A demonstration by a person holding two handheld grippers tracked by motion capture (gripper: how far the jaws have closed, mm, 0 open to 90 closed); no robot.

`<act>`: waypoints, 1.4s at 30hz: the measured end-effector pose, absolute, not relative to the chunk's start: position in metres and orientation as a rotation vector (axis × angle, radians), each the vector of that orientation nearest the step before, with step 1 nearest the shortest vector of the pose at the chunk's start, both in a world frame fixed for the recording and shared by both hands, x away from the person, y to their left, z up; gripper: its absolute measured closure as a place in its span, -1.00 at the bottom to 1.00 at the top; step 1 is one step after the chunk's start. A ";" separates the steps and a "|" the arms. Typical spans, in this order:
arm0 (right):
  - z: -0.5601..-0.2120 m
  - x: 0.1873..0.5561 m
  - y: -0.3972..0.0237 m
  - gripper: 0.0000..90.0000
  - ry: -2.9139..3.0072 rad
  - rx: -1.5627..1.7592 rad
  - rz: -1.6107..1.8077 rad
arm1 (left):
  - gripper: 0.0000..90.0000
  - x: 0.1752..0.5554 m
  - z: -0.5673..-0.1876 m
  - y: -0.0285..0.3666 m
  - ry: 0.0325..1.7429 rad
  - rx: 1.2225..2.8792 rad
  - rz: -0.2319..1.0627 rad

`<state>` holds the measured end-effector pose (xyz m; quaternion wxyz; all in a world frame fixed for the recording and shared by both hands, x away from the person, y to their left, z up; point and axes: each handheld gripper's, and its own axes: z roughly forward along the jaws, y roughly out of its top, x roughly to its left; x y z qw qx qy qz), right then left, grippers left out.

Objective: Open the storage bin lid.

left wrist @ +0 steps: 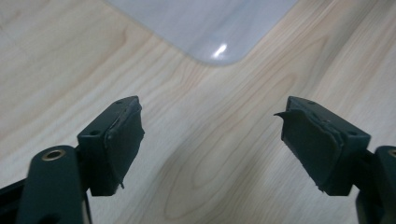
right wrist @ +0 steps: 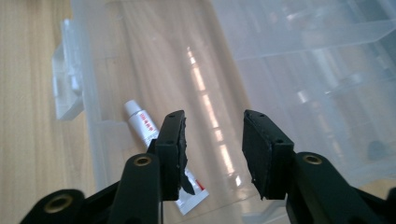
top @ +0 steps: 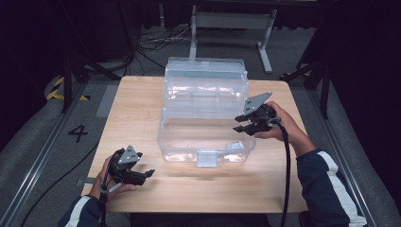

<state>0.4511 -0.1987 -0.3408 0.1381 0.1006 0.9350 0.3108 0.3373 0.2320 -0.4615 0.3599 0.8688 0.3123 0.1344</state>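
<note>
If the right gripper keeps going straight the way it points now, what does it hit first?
Most likely the bare floor of the open clear box: the right gripper looks down into it, jaws apart with nothing between them. The small white tube lies just off that line, though depth is hard to judge.

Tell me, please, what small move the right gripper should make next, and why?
Probably draw the right gripper up and clear of the clear box. Its jaws stand apart with nothing between them, and the small white tube already lies on the box floor below them, near the front latch. The lid stands open behind, so closing it seems the likely follow-up.
</note>
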 end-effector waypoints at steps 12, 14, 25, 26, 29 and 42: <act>-0.312 0.458 -0.207 0.24 2.500 0.344 1.033 | -0.42 0.340 -0.419 0.209 0.684 2.211 0.400; -0.307 0.463 -0.207 0.23 2.491 0.352 1.048 | -0.41 0.340 -0.417 0.205 0.670 2.221 0.410; -0.293 0.500 -0.203 0.15 2.452 0.430 1.035 | -0.44 0.349 -0.402 0.184 0.590 2.222 0.425; -0.294 0.504 -0.203 0.15 2.454 0.437 1.031 | -0.41 0.351 -0.401 0.184 0.589 2.215 0.409; -0.296 0.516 -0.199 0.13 2.464 0.453 1.002 | -0.33 0.354 -0.398 0.177 0.563 2.219 0.412; -0.313 0.546 -0.180 0.36 2.527 0.507 0.950 | -0.04 0.373 -0.407 0.151 0.494 2.289 0.353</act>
